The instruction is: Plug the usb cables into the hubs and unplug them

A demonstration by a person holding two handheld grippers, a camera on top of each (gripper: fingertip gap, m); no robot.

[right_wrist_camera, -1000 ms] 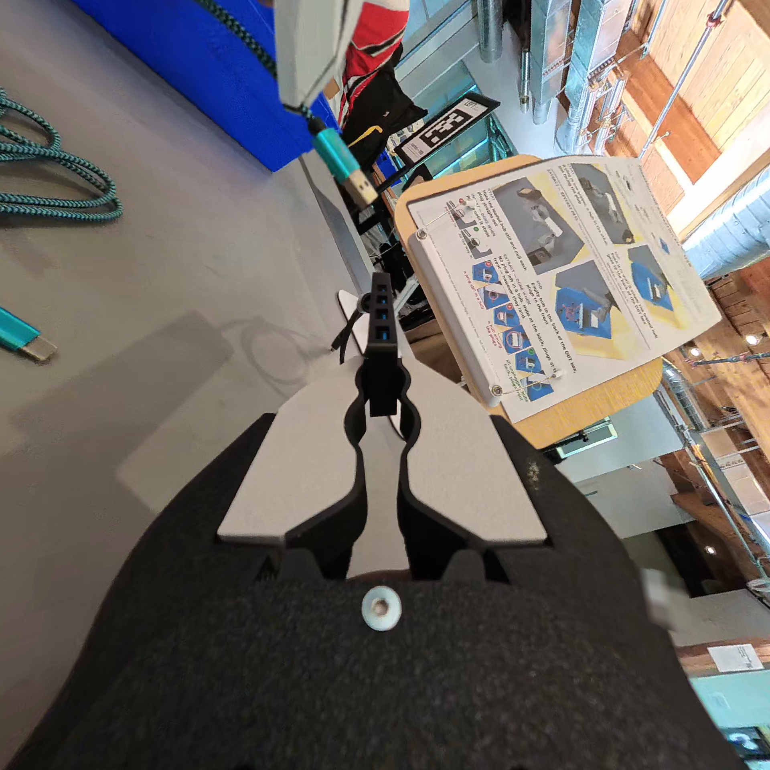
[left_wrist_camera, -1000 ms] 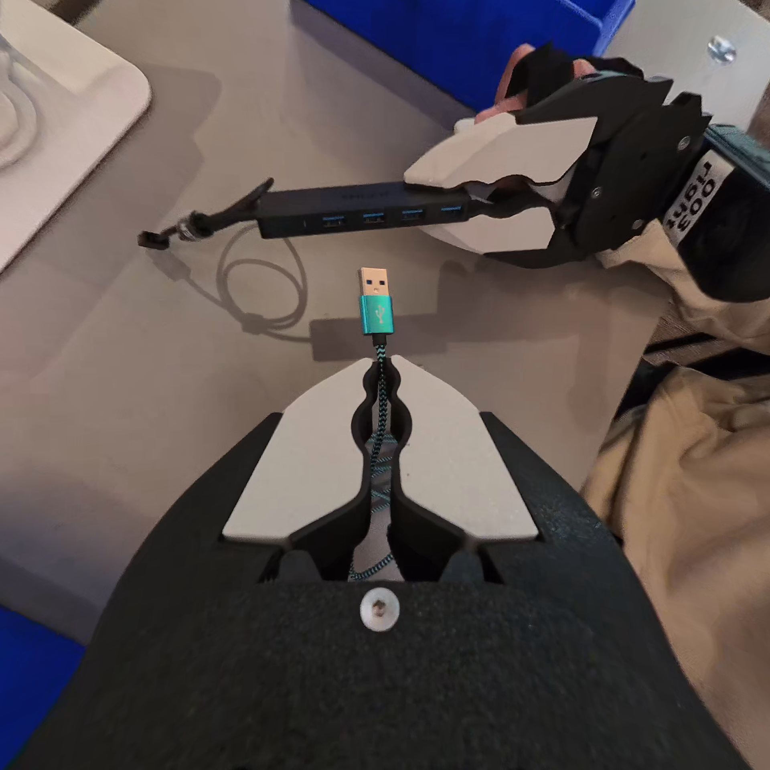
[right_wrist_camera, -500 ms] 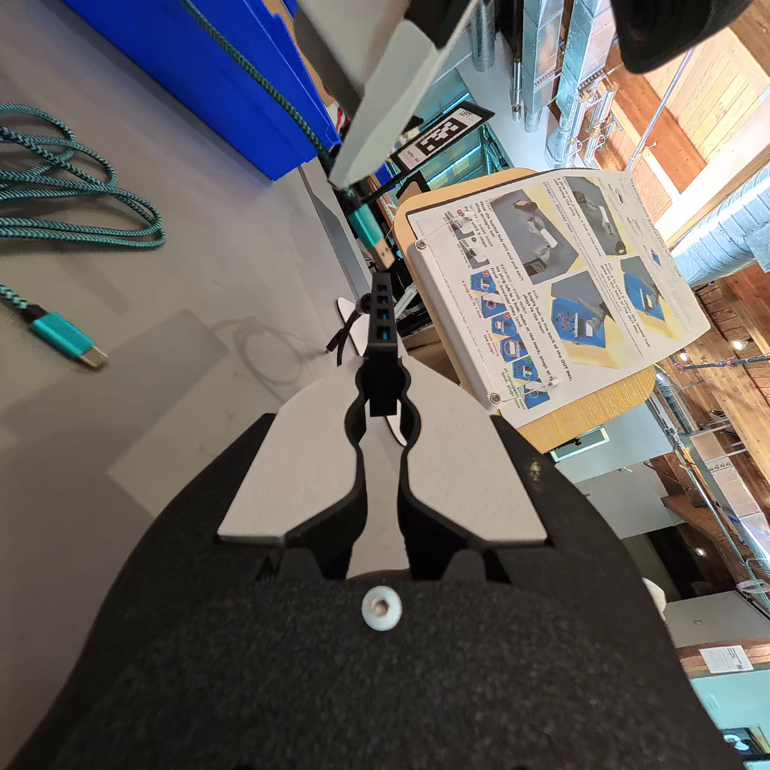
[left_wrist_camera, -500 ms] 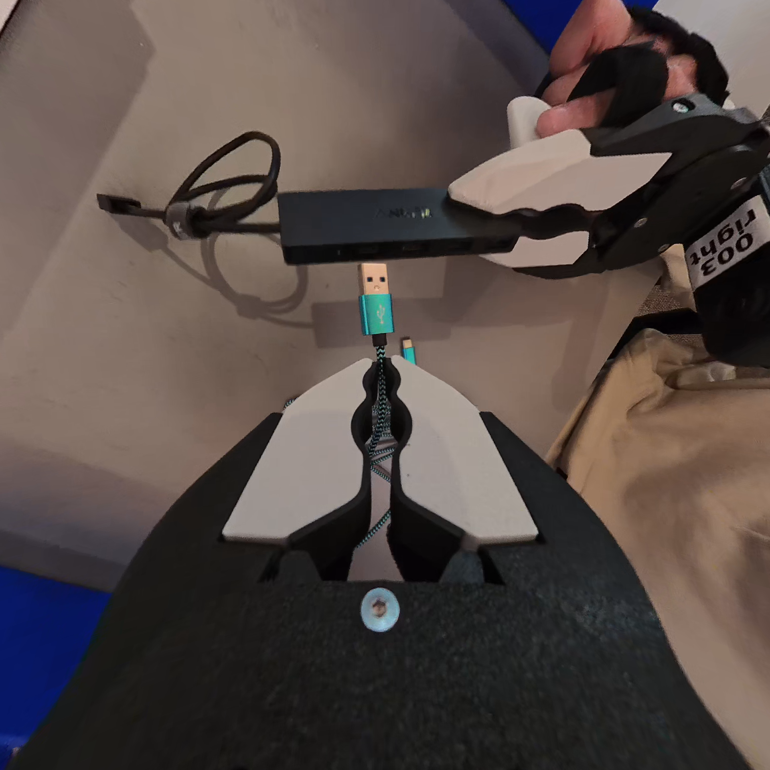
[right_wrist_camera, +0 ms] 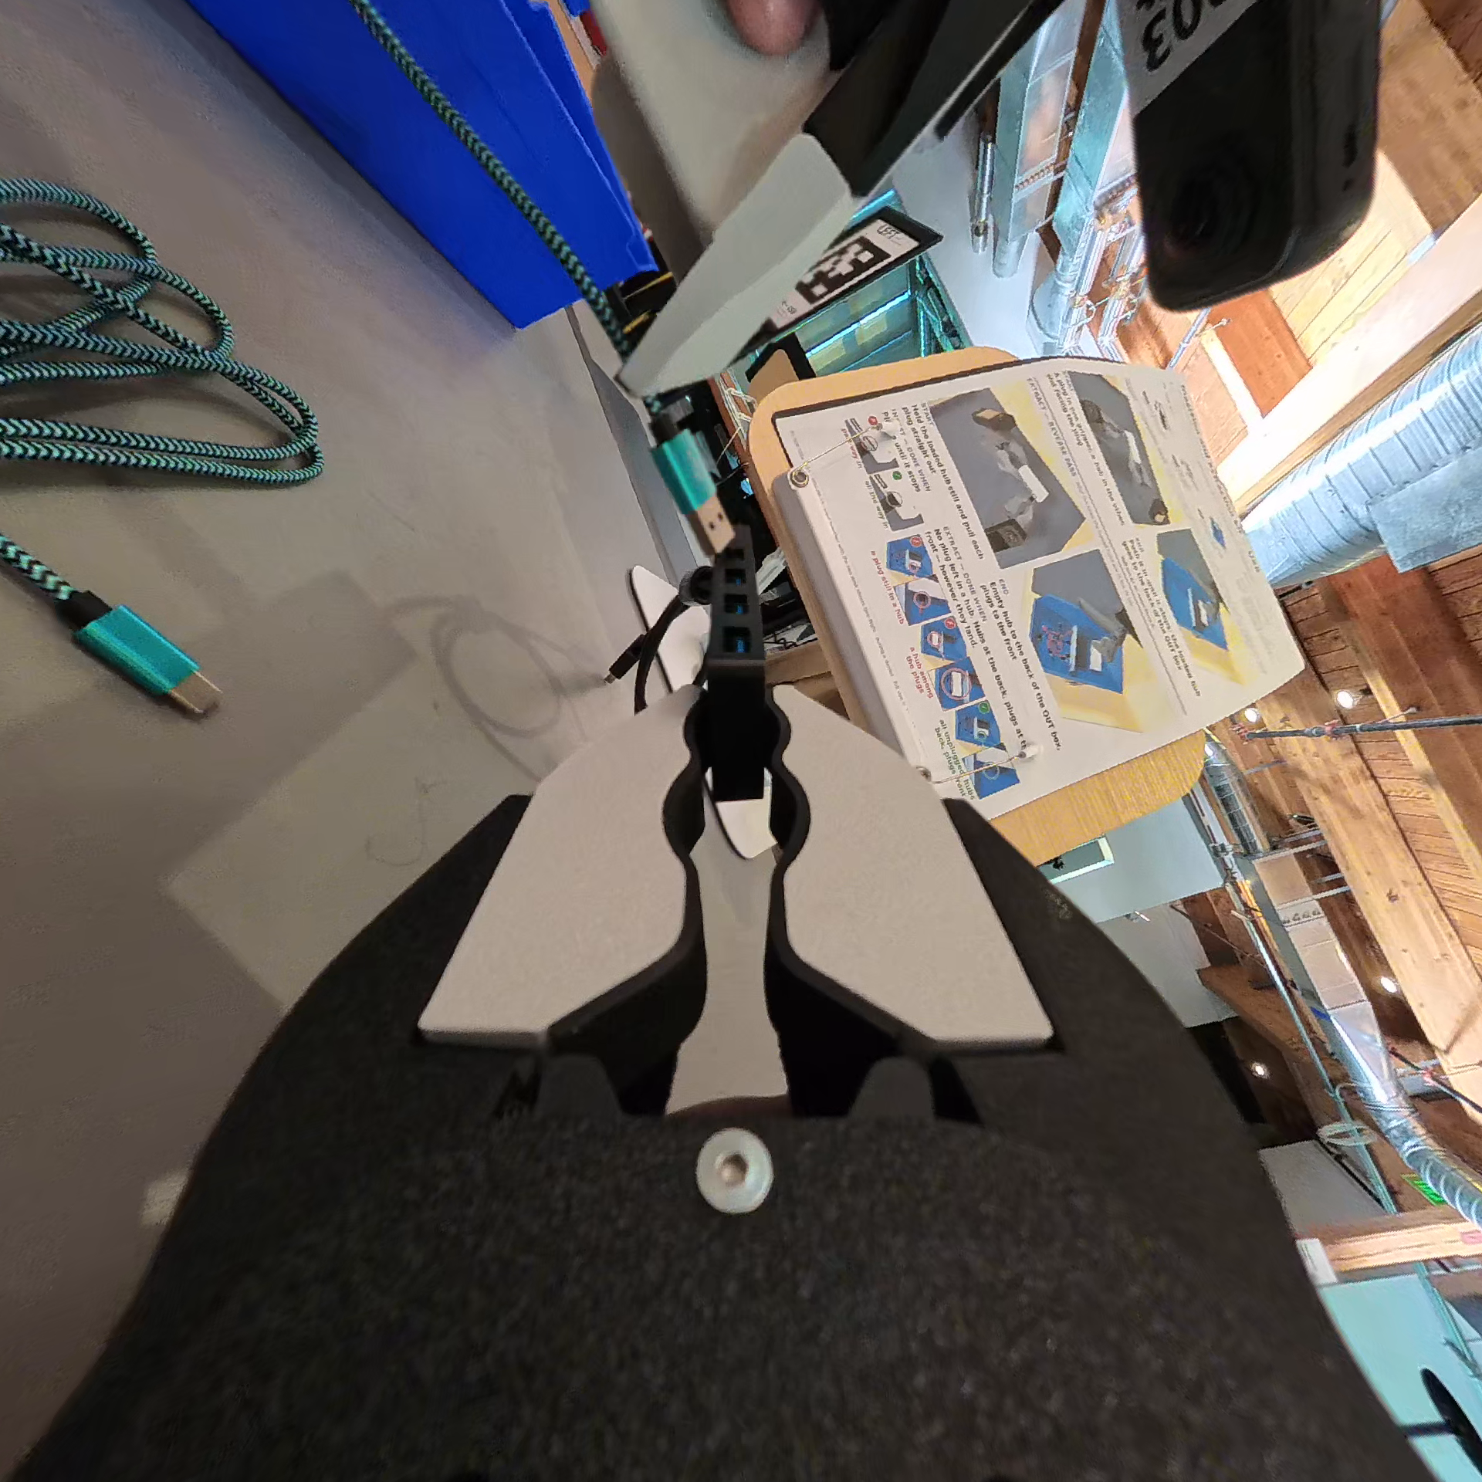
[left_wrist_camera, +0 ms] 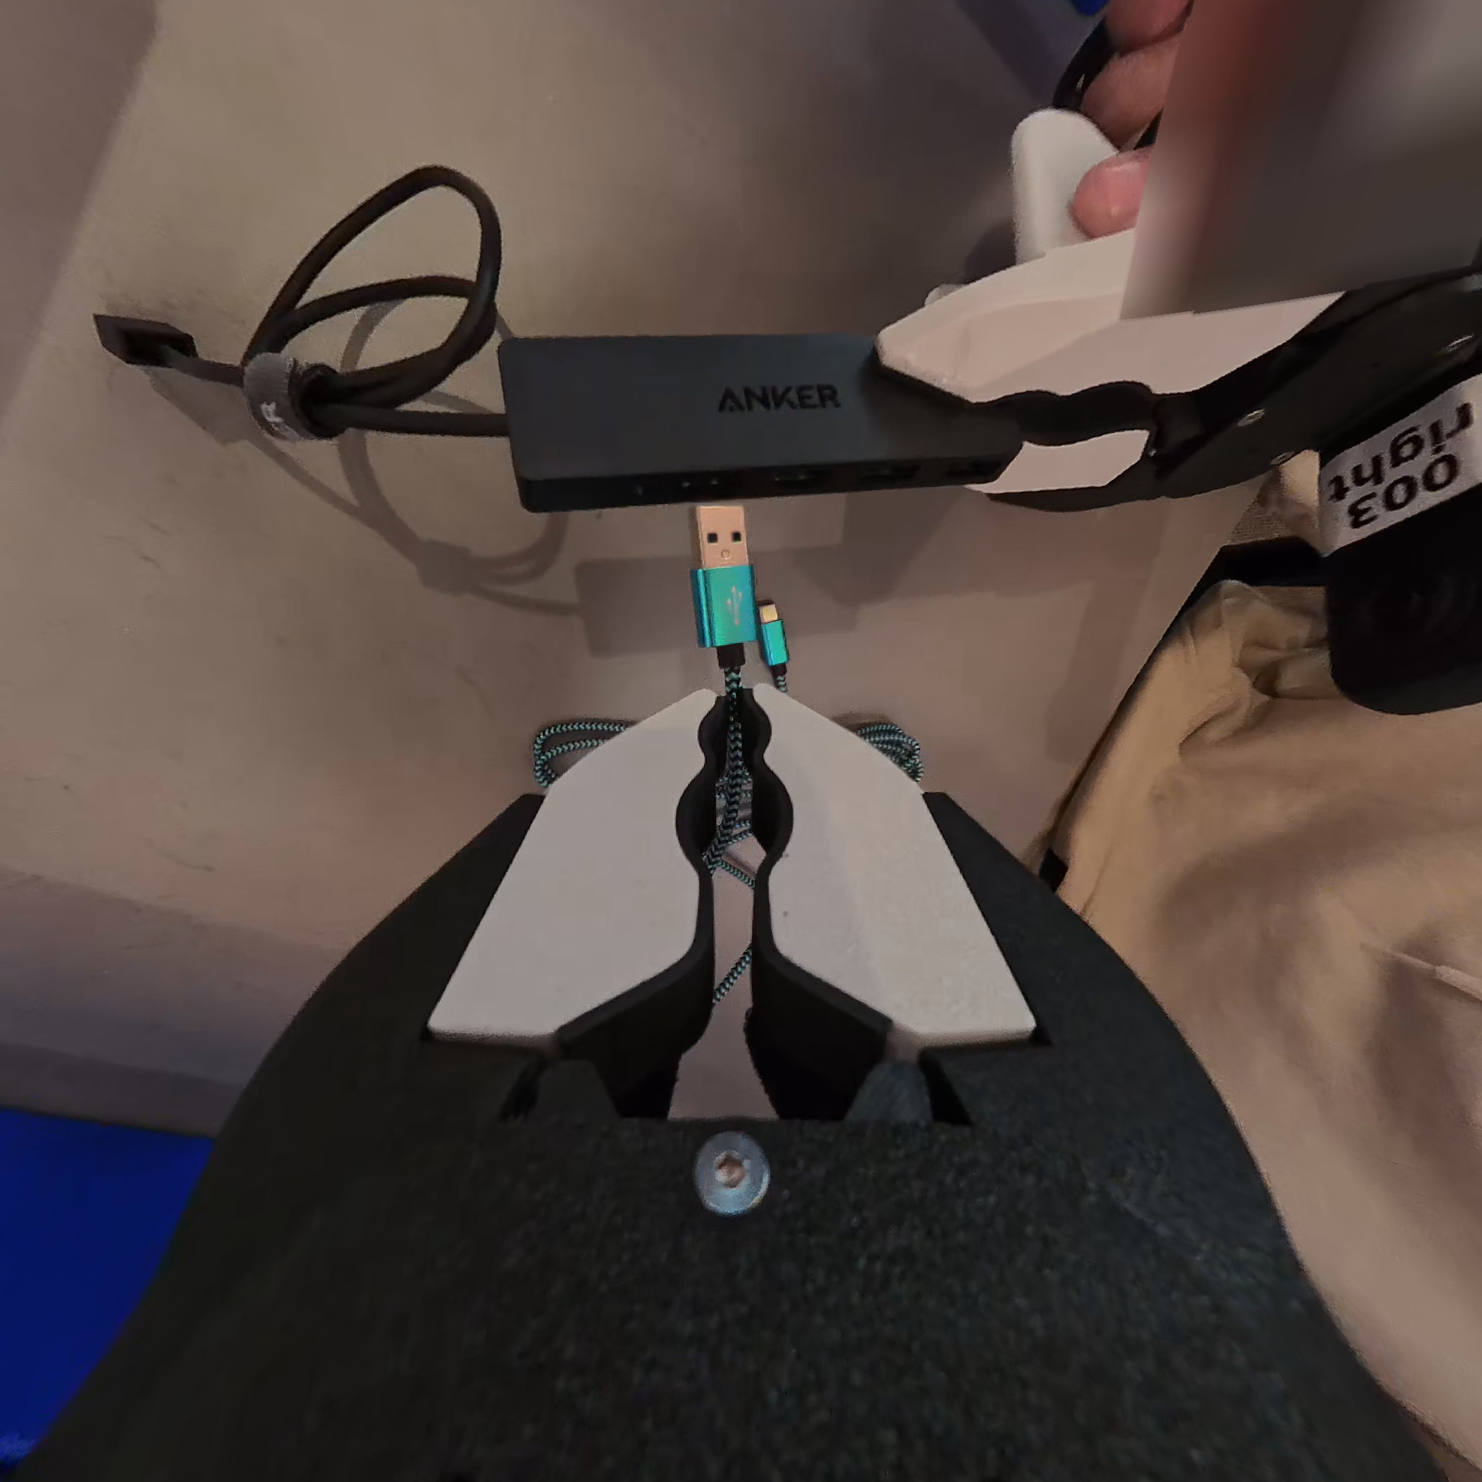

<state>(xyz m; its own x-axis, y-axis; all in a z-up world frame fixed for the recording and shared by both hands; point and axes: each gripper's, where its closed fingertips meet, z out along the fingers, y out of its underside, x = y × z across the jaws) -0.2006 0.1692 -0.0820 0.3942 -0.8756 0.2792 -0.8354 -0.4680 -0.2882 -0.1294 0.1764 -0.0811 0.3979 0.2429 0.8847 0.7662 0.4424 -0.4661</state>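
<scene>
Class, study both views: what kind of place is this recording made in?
Probably a workshop or lab in a converted industrial building: exposed metal ducts, timber ceiling, blue bins and an illustrated instruction board by the grey table.

The hub (left_wrist_camera: pixel 682 417) is a slim black bar held level above the grey surface, its port row facing 6 o'clock. Its own black lead (left_wrist_camera: pixel 377 321) leaves the 9 o'clock end in a strapped loop. The teal braided USB cable (left_wrist_camera: pixel 726 770) presents a teal-shelled USB-A plug (left_wrist_camera: pixel 723 585) pointing toward 12 o'clock, its metal tip just short of the port edge (not inserted). The cable's slack (right_wrist_camera: pixel 144 353) lies coiled on the surface, its small teal connector (right_wrist_camera: pixel 144 653) lying flat.
</scene>
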